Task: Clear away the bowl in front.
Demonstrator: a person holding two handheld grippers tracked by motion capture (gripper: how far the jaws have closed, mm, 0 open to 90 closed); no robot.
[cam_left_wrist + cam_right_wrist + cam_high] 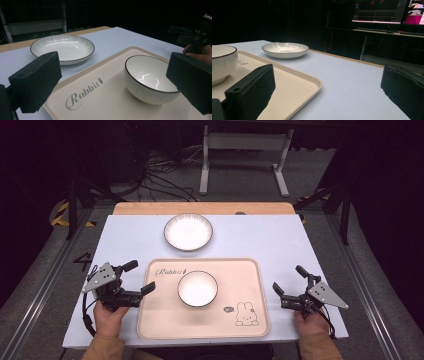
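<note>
In the high view, a person's left hand [107, 315] holds the left gripper [140, 277] just off the left edge of a beige tray [165, 320], its jaws spread apart with nothing between them. One jaw reaches over the tray's left rim; the other points away toward the far side of the tabletop [265, 240]. A white bowl [197, 288] with a dark rim stands upright near the middle of the tray, to the right of these jaws and clear of them. A white ribbed plate [188, 232] lies on the tabletop beyond the tray. The right gripper [290, 280] hangs off the tray's right edge, jaws released and empty, well apart from the bowl.

In the left gripper view, the two black jaws stand wide apart. The bowl [150, 80] sits ahead between them, closer to the right-hand jaw, not touching either. The plate [62, 47] lies farther off, above the left-hand jaw, and the tray [100, 100] with its "Rabbit" lettering spreads beneath.

In the right gripper view, the jaws gape with bare tabletop [352, 82] between them. The tray corner [312, 85] lies by the left-hand jaw; the bowl [222, 62] stands beyond that jaw at the left edge, the plate [285, 49] farther ahead.
</note>
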